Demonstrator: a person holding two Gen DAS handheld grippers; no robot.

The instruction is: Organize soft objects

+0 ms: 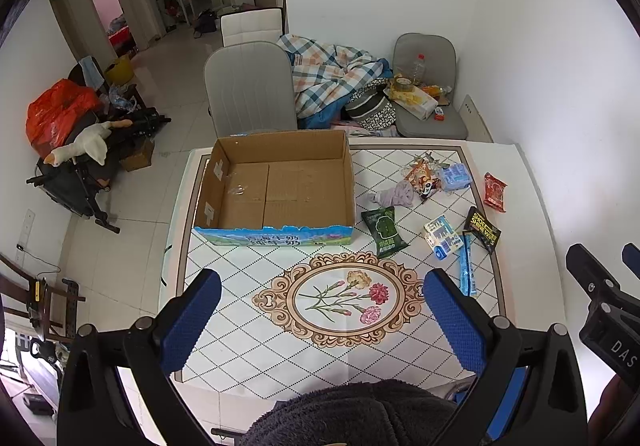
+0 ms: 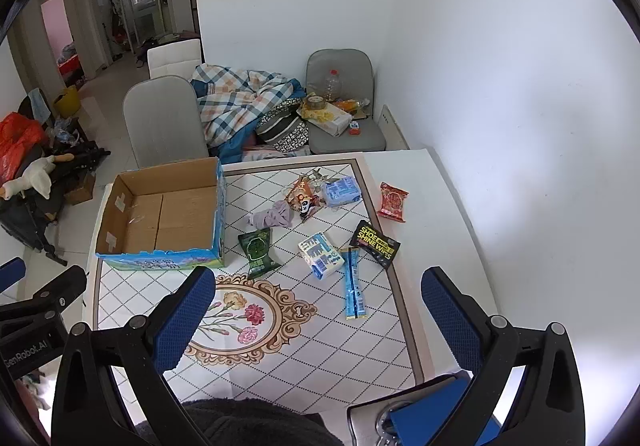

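An open, empty cardboard box (image 1: 276,185) (image 2: 160,217) stands on the table's far left. To its right lie soft items: a lilac cloth (image 1: 394,194) (image 2: 272,217), a green wipes pack (image 1: 383,230) (image 2: 257,252), a white-blue tissue pack (image 1: 443,237) (image 2: 321,254), a light blue pack (image 1: 453,176) (image 2: 341,190), a black shoe-wipes sachet (image 1: 483,229) (image 2: 375,244), a red snack packet (image 1: 495,191) (image 2: 393,201), a blue stick sachet (image 1: 467,270) (image 2: 353,284) and an orange wrapper (image 1: 420,175) (image 2: 301,191). My left gripper (image 1: 320,320) and right gripper (image 2: 318,320) are open and empty, held above the table's near edge.
The table (image 1: 240,326) (image 2: 448,230) has a diamond-pattern cloth with a flower medallion. Behind it stand grey chairs (image 1: 248,89) with a checked blanket (image 1: 332,73) and clutter. A white wall runs along the right. A dark fleece sleeve (image 1: 352,414) shows at the bottom.
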